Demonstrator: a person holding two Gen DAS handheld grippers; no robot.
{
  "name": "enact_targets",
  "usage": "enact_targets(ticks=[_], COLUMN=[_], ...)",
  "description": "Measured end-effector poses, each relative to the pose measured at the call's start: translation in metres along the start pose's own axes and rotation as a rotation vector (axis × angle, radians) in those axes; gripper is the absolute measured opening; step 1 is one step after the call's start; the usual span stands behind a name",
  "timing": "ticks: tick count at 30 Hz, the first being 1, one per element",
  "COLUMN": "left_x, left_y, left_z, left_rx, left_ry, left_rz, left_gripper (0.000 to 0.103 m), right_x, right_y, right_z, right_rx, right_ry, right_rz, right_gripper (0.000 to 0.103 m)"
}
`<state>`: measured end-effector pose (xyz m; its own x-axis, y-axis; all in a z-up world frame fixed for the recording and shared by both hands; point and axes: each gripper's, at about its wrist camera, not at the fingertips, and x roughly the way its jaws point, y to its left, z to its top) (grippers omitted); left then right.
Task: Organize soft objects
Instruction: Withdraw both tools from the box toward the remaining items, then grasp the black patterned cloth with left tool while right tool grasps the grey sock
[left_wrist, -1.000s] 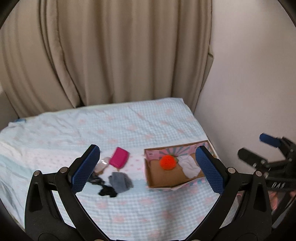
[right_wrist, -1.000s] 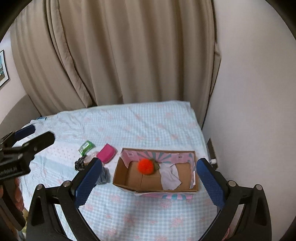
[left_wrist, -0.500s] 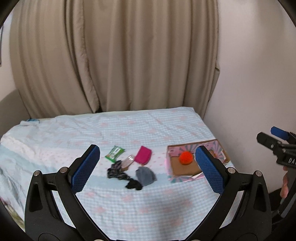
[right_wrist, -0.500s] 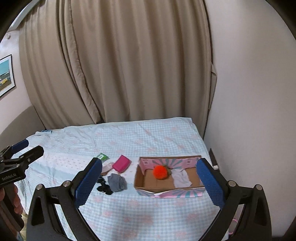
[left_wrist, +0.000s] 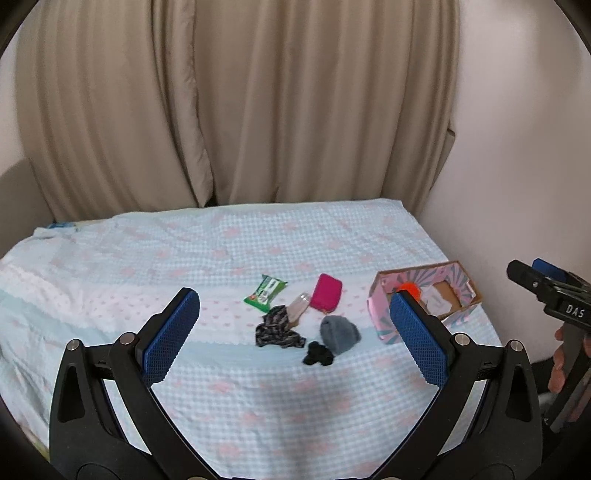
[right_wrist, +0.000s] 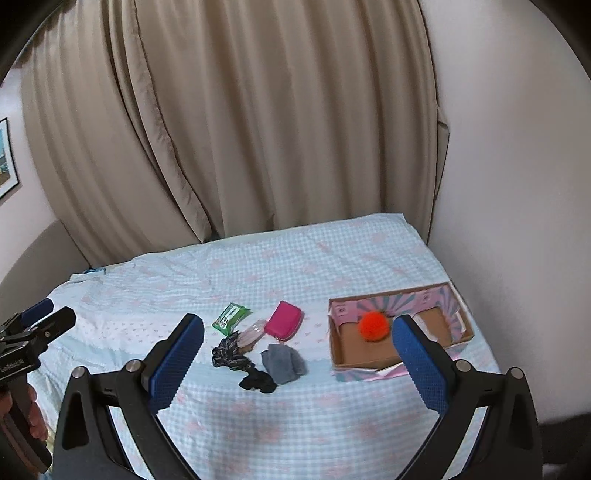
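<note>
Bed (right_wrist: 295, 424) with a checked blue cover carried everything, curtain (right_wrist: 258, 129) behind it. Cardboard box (right_wrist: 347, 354) sat at the bed's right edge near the wall, orange pom-pom (right_wrist: 373, 325) and a white cloth (left_wrist: 437, 300) already inside. Loose pile lay left of the box: pink pouch (right_wrist: 283, 319), grey knit piece (right_wrist: 284, 364), patterned dark fabric (right_wrist: 226, 353), small black fabric (right_wrist: 258, 381), green packet (right_wrist: 229, 316), a clear wrapped item (right_wrist: 252, 335) touching the patterned one. I had left tongs (left_wrist: 293, 338) and right tongs (right_wrist: 297, 363) both spread wide, empty, well back from the pile. My read: grey knit was light, limp, non-slip; pinch it at the bunched middle, else it drapes and drags the black fabric touching it.
</note>
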<state>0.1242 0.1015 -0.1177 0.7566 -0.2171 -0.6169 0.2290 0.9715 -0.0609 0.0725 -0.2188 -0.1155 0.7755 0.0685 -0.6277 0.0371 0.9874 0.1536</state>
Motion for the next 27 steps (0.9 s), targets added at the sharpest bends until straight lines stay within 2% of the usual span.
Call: enact_targets(ticks=[5,13,20,27], left_x=[0.040,0.146,0.247,0.338], left_y=[0.035,0.070,0.075,0.067], left_z=[-0.005,-0.037,-0.084,-0.134], left_rx=[0.059,0.080,0.079,0.099], left_ry=[0.025,0.090,0.161,0.216], left_rz=[-0.046,-0.149,-0.196,-0.226], left_gripper=[0.103,0.103,0.103,0.103], right_x=[0.033,0.121,0.204,0.282], right_y=[0.036,0.075,0.080,0.069], right_z=[-0.016,-0.053,-0.094,-0.133], right_rx=[0.044,0.043,0.031,0.011], right_ry=[0.016,0.059,0.121,0.185], right_rz=[-0.037,-0.081,-0.137,-0.139], right_gripper=[0.102,0.102,0.102,0.102])
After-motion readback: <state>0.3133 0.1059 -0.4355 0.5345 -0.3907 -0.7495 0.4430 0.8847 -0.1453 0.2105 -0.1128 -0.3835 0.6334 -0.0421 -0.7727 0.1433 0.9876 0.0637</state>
